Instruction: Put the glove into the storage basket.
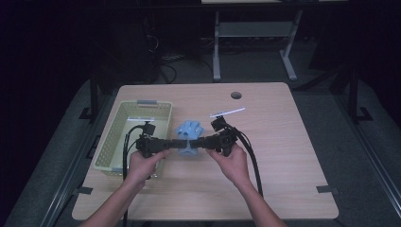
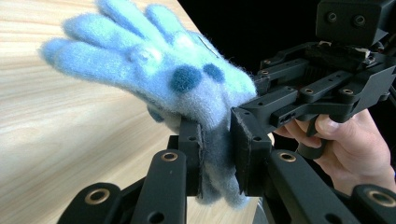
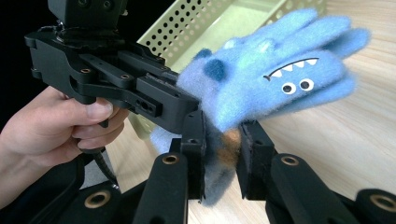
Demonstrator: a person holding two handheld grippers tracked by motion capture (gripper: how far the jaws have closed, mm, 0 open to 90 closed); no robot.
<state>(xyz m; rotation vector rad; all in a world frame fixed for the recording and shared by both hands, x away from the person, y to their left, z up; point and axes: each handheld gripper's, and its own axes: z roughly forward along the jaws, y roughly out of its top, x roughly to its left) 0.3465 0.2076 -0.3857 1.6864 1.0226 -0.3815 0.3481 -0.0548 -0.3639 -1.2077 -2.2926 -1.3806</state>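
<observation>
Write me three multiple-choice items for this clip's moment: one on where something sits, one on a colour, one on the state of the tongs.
1. Where is the basket on the table?
A. at its left side
B. at its right edge
C. at its far right corner

2. What colour is the fuzzy glove?
A. red
B. light blue with darker blue spots
C. plain white

3. What are the two tongs doing?
A. both open above the basket
B. one holds the glove, the other lies on the table
C. both shut on the glove

Answers:
1. A: the high view shows the pale green basket at the table's left, beside the left tongs.
2. B: both gripper views show light blue fleece, with dark blue spots in the left one.
3. C: the left tongs and the right tongs each pinch the glove's cuff end between their pads.
</observation>
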